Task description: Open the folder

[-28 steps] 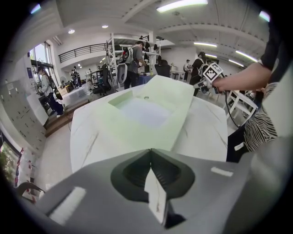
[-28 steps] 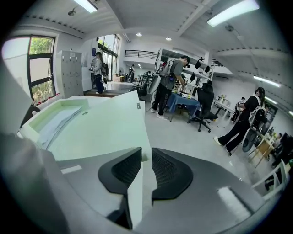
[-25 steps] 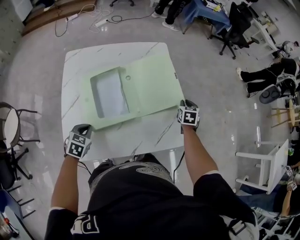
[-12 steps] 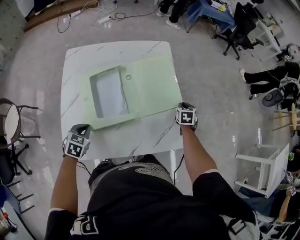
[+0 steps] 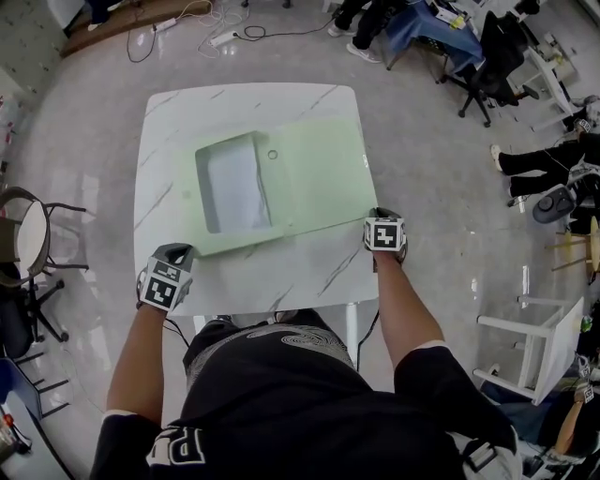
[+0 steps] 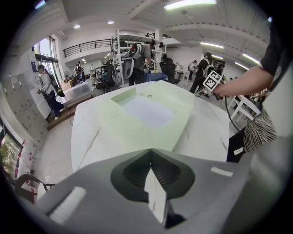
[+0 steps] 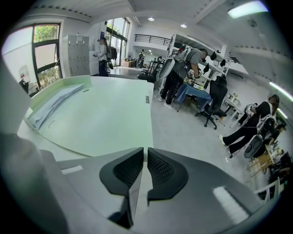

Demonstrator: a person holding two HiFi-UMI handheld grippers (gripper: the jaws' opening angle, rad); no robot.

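Lying flat on the table (image 5: 159, 141), the green folder (image 5: 309, 178) looks already spread; left gripper (image 6: 149, 151) and right gripper (image 7: 145, 151) are closed, empty, by its near corners. Any remaining flap needs jaws parted first.

White marble-look counter (image 5: 159, 187) with grey veins sits dead centre on a shiny grey floor (image 5: 84, 122). Around 11 to 12 o'clock there's a tangle of cables (image 5: 187, 14) and a white power strip (image 5: 225, 38). Black office chair (image 5: 487, 47) at 1 o'clock, and someone's stretched-out legs (image 5: 534, 155) at 2 to 3. A white side table (image 5: 539, 342) is at 4 o'clock, and a round-seat chair (image 5: 21, 248) with a black frame at 9. The right gripper view shows grey lockers (image 7: 78, 52) beside tall windows (image 7: 43, 48) far off.
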